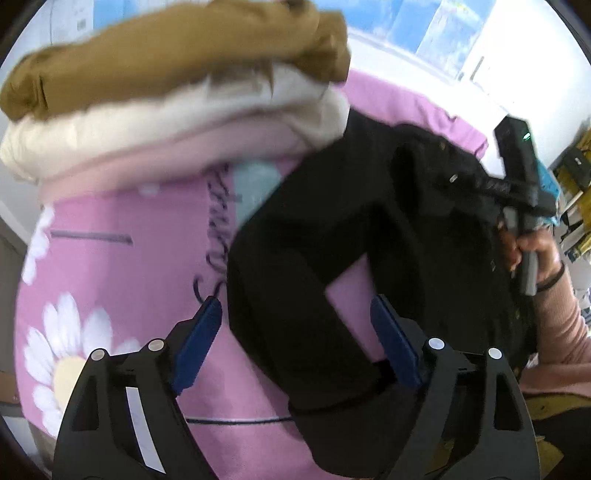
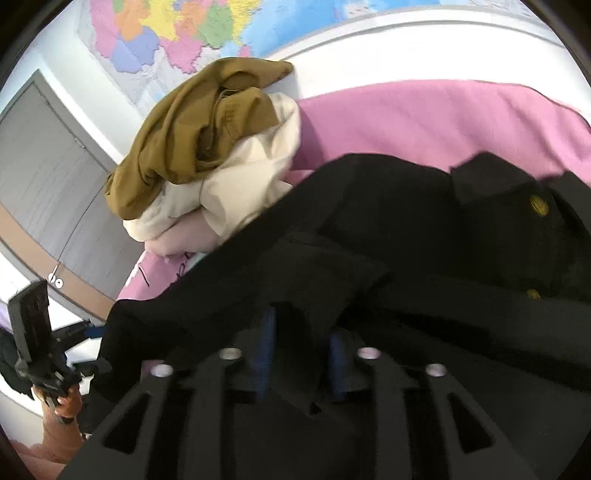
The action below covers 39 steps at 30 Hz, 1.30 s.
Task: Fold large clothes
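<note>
Black coat (image 1: 351, 229) lies spread over a pink blanket (image 1: 122, 266) with white daisies on it. The coat fills the middle and right of the left camera's picture, and one sleeve end reaches down near that camera.

The left gripper (image 1: 295, 332) is spread wide. Its two blue pads (image 1: 197, 343) stand far apart, one on each side of the sleeve, and they do not press on it. A bit of pink blanket shows between the sleeve and the right pad.

The right gripper (image 2: 301, 354) is pinching a fold of the black coat. Dark cloth sits between its blue pads (image 2: 264, 350) and bunches up over them. In the left camera's picture this gripper (image 1: 517, 206) is on the far right, at the edge of the coat, and a hand (image 1: 535, 254) in a pink sleeve (image 1: 561, 332) holds it.

Gold buttons (image 2: 539, 205) shine on the coat at the right of the right camera's picture.

A pile of folded clothes (image 1: 177, 110) sits at the far left of the blanket, just beside the coat. A brown one is on top, a cream one is under it, and a pale pink one is at the bottom.

A colourful map (image 2: 177, 33) hangs on the far wall. A grey door (image 2: 48, 177) is on the left.
</note>
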### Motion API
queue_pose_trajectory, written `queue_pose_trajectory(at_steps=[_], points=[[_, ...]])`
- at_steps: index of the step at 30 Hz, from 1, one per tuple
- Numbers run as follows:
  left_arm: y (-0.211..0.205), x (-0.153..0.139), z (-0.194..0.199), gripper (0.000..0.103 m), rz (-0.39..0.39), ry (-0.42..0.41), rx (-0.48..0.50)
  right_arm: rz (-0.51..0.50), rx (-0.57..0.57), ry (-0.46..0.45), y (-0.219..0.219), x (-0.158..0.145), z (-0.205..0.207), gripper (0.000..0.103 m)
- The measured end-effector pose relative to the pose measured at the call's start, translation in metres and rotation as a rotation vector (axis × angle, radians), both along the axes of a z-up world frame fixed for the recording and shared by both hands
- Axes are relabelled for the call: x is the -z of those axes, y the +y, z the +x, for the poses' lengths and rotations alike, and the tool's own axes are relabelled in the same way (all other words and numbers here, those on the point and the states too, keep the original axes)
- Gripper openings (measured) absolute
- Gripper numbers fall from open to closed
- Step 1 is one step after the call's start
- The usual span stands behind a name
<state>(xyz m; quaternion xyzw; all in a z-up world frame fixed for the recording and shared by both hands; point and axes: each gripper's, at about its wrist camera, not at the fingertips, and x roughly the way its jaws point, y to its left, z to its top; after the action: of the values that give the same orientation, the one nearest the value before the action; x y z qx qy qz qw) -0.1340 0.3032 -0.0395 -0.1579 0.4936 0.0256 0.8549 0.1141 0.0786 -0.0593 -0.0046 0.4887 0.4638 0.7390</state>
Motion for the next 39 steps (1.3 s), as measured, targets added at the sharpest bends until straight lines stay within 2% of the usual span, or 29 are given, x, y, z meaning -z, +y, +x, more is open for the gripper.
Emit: queue_pose_trajectory(at_steps=[1,2,3,4,5,6,7,9,12,15,18,20,21,23,24,25,26,27,29,32,34,36,39], points=[[0.003,0.005,-0.002,0.081,-0.008,0.009,0.0,-0.002,0.008,-0.022,-0.005,-0.005,-0.006,0.046],[0.004,0.008,-0.005,0.076,-0.02,0.016,-0.001,-0.002,0.015,-0.043,-0.009,-0.009,-0.01,0.056],[0.006,0.012,-0.005,0.063,-0.037,0.023,0.0,-0.002,0.016,-0.067,-0.014,-0.015,-0.017,0.059],[0.007,0.013,-0.006,0.054,-0.043,0.024,-0.001,0.003,0.0,-0.093,-0.019,-0.024,-0.028,0.059],[0.01,0.013,-0.006,0.04,-0.05,0.024,-0.005,0.02,-0.027,-0.102,-0.021,-0.031,-0.037,0.059],[0.013,0.012,-0.005,0.031,-0.065,0.022,-0.006,0.044,-0.071,-0.106,-0.022,-0.039,-0.05,0.059],[0.015,0.01,-0.005,0.028,-0.076,0.017,-0.006,0.061,-0.134,-0.114,-0.018,-0.046,-0.066,0.059],[0.018,0.003,-0.005,0.025,-0.097,0.004,-0.003,0.1,-0.265,-0.112,-0.006,-0.055,-0.097,0.068],[0.016,-0.004,-0.002,0.022,-0.087,-0.01,0.006,0.137,-0.456,-0.045,0.029,-0.049,-0.143,0.075],[0.012,-0.012,-0.002,0.022,-0.081,-0.023,0.013,0.086,-0.572,0.016,0.066,-0.03,-0.182,0.077],[0.008,-0.013,0.0,0.022,-0.069,-0.017,0.018,-0.017,-0.619,-0.038,0.1,-0.008,-0.213,0.083],[0.006,-0.014,0.001,0.022,-0.062,-0.012,0.025,-0.05,-0.632,-0.048,0.113,0.004,-0.225,0.08],[0.006,-0.013,0.002,0.022,-0.061,-0.01,0.028,-0.058,-0.631,-0.063,0.117,0.007,-0.228,0.064],[0.005,-0.014,0.001,0.026,-0.068,-0.011,0.028,-0.043,-0.635,-0.046,0.119,0.005,-0.226,0.039],[0.006,-0.017,0.001,0.027,-0.076,-0.017,0.029,-0.023,-0.629,-0.033,0.117,-0.001,-0.221,0.032],[0.008,-0.023,-0.001,0.029,-0.079,-0.036,0.025,0.002,-0.621,-0.037,0.113,-0.01,-0.216,0.031],[0.01,-0.034,-0.004,0.037,-0.09,-0.079,0.029,0.024,-0.617,-0.029,0.11,-0.017,-0.21,0.03],[0.014,-0.047,-0.008,0.05,-0.101,-0.127,0.034,0.059,-0.6,-0.009,0.103,-0.029,-0.2,0.029],[0.02,-0.073,-0.016,0.066,-0.117,-0.229,0.034,0.127,-0.57,0.015,0.085,-0.051,-0.18,0.029],[0.023,-0.106,-0.025,0.073,-0.126,-0.354,0.054,0.232,-0.49,0.015,0.048,-0.092,-0.141,0.029],[0.019,-0.117,-0.023,0.074,-0.086,-0.386,0.059,0.298,-0.426,-0.013,0.017,-0.122,-0.114,0.029],[0.012,-0.118,-0.015,0.076,-0.066,-0.393,0.075,0.331,-0.368,-0.042,-0.008,-0.141,-0.092,0.029],[-0.008,-0.102,0.014,0.076,-0.044,-0.34,0.123,0.382,-0.288,-0.052,-0.056,-0.163,-0.064,0.029]])
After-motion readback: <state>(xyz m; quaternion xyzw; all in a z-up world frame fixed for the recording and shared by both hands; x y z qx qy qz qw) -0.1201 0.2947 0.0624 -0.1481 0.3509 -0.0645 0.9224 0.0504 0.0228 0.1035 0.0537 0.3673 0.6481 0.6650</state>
